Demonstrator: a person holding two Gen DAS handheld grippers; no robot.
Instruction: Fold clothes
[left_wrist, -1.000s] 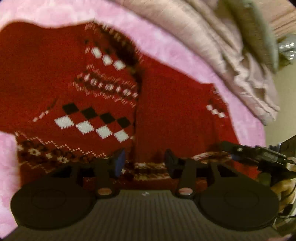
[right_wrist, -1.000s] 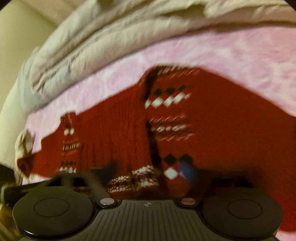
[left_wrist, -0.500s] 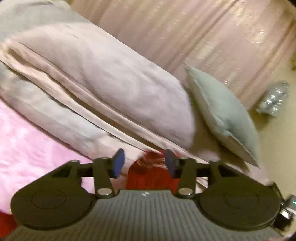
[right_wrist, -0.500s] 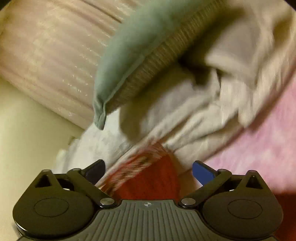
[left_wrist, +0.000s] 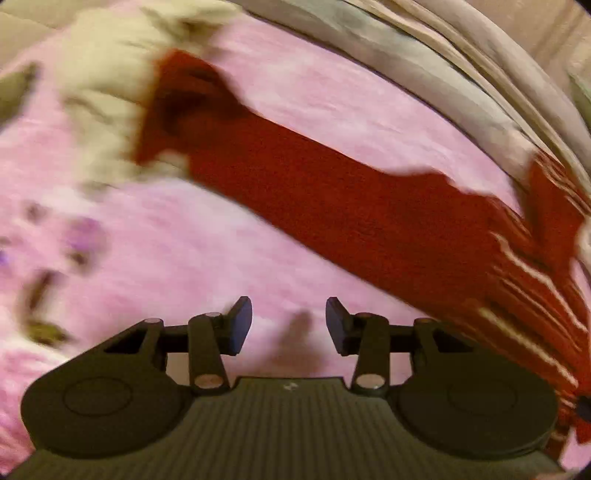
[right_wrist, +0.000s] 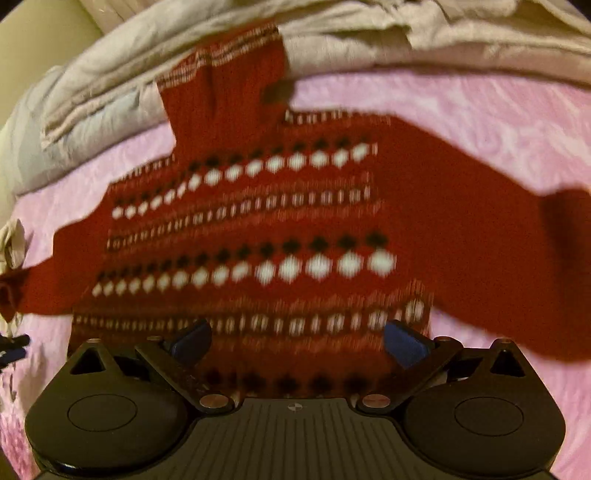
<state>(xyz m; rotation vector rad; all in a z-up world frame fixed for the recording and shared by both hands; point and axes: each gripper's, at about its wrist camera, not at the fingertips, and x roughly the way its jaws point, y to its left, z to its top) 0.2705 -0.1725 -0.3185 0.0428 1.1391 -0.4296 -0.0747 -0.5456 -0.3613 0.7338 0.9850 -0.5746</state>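
Observation:
A red knitted sweater (right_wrist: 258, 236) with rows of white and black diamonds lies spread flat on the pink bedspread (right_wrist: 461, 110). Its collar (right_wrist: 229, 70) rests on the rumpled duvet. My right gripper (right_wrist: 297, 341) stands wide open just above the sweater's lower hem, with nothing gripped. In the left wrist view one plain red sleeve (left_wrist: 332, 192) runs across the bedspread (left_wrist: 166, 258) from upper left to the sweater's striped edge at the right. My left gripper (left_wrist: 289, 325) hovers over bare pink cloth beside that sleeve. Its jaws are closing a little, with nothing between them.
A beige-grey duvet (right_wrist: 406, 33) is bunched along the far side of the bed (left_wrist: 424, 70). A cream garment (left_wrist: 99, 96) lies by the sleeve's cuff at the upper left. Another pale cloth (right_wrist: 13, 240) sits at the bed's left edge. The picture is motion-blurred.
The sweater, earlier doubled over, now lies opened out flat. Both grippers have opened and let go of it. Both views swung up to the pillow and duvet, then back down.

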